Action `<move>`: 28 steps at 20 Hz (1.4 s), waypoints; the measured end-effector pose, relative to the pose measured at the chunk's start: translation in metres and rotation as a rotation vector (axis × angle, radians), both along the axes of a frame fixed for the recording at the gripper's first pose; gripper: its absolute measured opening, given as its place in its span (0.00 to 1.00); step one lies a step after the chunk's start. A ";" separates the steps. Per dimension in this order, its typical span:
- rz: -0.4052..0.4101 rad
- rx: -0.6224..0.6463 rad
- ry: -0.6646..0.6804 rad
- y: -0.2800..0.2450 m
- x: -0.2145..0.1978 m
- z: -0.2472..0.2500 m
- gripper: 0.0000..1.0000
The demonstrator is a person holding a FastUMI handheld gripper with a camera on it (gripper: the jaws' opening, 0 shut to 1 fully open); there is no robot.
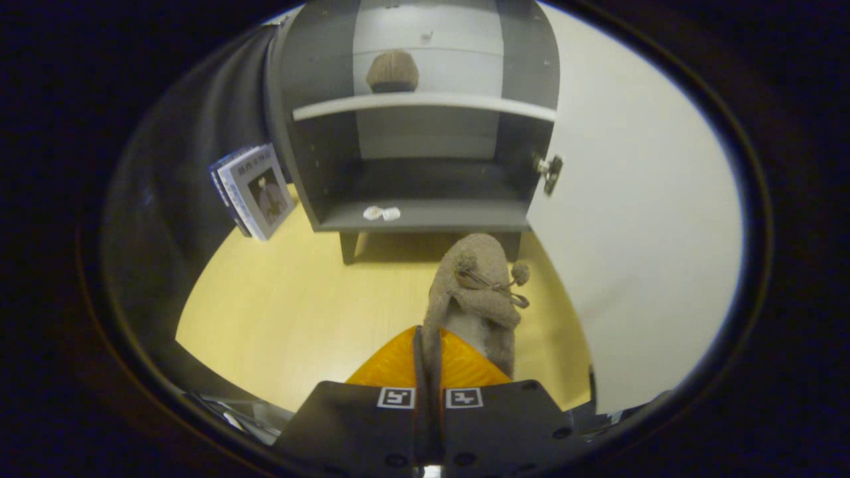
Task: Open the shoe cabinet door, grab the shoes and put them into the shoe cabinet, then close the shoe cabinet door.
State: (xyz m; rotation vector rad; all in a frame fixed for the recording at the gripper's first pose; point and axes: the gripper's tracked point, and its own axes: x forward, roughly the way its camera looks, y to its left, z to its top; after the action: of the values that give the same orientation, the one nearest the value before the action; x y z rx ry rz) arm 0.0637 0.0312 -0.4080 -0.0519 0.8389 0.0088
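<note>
tongs (430, 362) clamp shoe (479, 292) | cabinet (425, 126) open | second shoe (392, 72) shelved

I see my gripper (430, 372) low in the gripper view, its two fingers (392, 365) drawn almost together with only a thin gap left between them. Both fingers press on the heel edge of a brown fuzzy shoe (479, 292), pinching its thin collar between them. The shoe rises from my fingertips, toe pointing away from me. Taking that shoe as my landmark, the gripper sits directly behind and beneath its heel, and the two square markers on the gripper body lie just behind the fingers. I see nothing of the hand holding the gripper.
</note>
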 end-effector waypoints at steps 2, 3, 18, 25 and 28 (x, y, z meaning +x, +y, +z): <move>0.013 -0.014 -0.068 -0.008 0.014 0.042 0.03; 0.018 -0.017 -0.106 -0.011 0.023 0.063 0.03; -0.022 -0.046 -0.401 0.007 0.203 0.218 0.02; -0.064 -0.088 -0.360 -0.012 0.316 0.187 0.02; -0.084 -0.092 -0.326 -0.020 0.349 0.164 0.02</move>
State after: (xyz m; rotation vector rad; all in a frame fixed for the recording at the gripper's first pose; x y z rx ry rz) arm 0.4123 0.0107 -0.2439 -0.1020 0.5144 -0.1146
